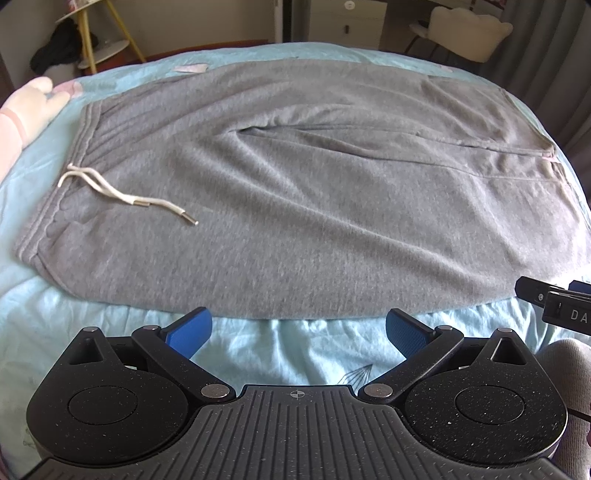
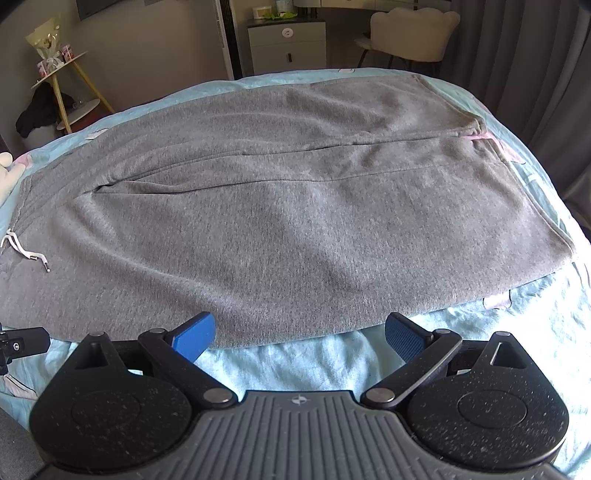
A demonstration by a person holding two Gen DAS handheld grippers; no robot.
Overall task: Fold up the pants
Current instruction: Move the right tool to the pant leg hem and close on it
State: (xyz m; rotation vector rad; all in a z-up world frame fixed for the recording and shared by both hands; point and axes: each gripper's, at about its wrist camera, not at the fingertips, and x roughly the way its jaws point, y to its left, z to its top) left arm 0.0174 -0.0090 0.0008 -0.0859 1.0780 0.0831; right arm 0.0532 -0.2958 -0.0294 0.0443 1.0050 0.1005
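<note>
Grey sweatpants [image 1: 295,192] lie flat across a light blue bed, waistband to the left, leg ends to the right, both legs side by side. A white drawstring [image 1: 122,192] rests on the front near the waistband. My left gripper [image 1: 298,334] is open and empty, just short of the pants' near edge. My right gripper [image 2: 300,336] is open and empty too, at the near edge of the pants [image 2: 295,206] further right. The right gripper's tip [image 1: 554,299] shows at the right of the left wrist view.
The light blue bedsheet [image 1: 295,354] lies under the pants. A pink and white soft toy [image 1: 26,107] sits at the far left. A yellow-legged side table [image 2: 62,85], a white cabinet [image 2: 288,44] and a cream chair [image 2: 410,33] stand beyond the bed.
</note>
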